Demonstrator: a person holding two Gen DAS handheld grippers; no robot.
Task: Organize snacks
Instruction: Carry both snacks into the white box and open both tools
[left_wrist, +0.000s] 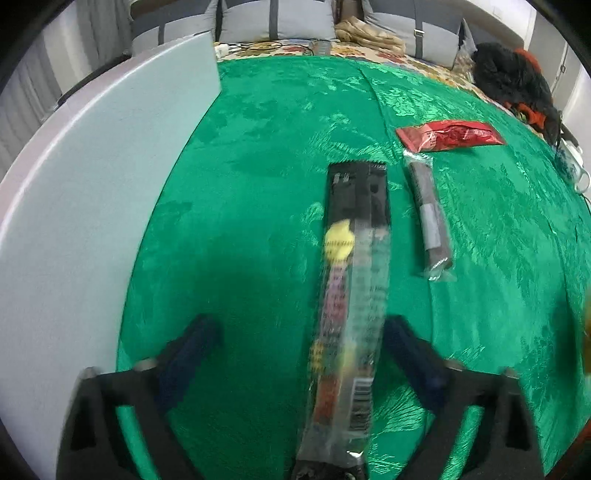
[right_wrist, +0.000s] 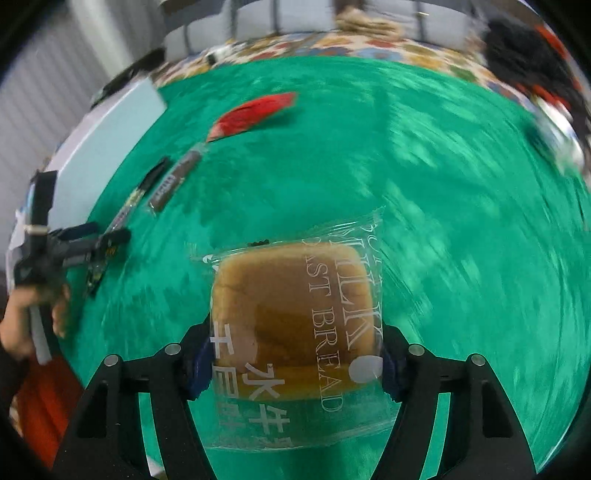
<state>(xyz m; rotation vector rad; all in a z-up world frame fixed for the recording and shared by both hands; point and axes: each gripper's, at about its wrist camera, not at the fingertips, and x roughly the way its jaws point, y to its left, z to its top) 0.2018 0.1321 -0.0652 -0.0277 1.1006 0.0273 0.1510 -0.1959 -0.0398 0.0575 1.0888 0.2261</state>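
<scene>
— Green cloth (left_wrist: 266, 177) covers the surface under both your grippers. What is your right gripper (right_wrist: 295, 363) doing?

— Your right gripper is pinching a clear-wrapped bread slice (right_wrist: 288, 317); both blue pads (right_wrist: 199, 369) press the packet's sides, and the packet sticks out forward from between the fingers. The view is smeared with motion blur.

— And your left gripper (left_wrist: 303, 343)?

— Its fingers stand spread wide. A long black snack packet (left_wrist: 351, 295) lies lengthwise between them, running forward from the gripper; neither pad touches it as far as I can tell.

— What else is ahead?

— Just right of that packet, a slim dark bar (left_wrist: 430, 214) in clear wrap lies parallel to it. Beyond the bar's far end, a red packet (left_wrist: 450, 134) lies crosswise, near the bar. To the left of your left gripper, a pale board (left_wrist: 92, 192) lies beside the cloth. From the right wrist, your left gripper sits far to the left, with the same three snacks ahead of it.
</scene>
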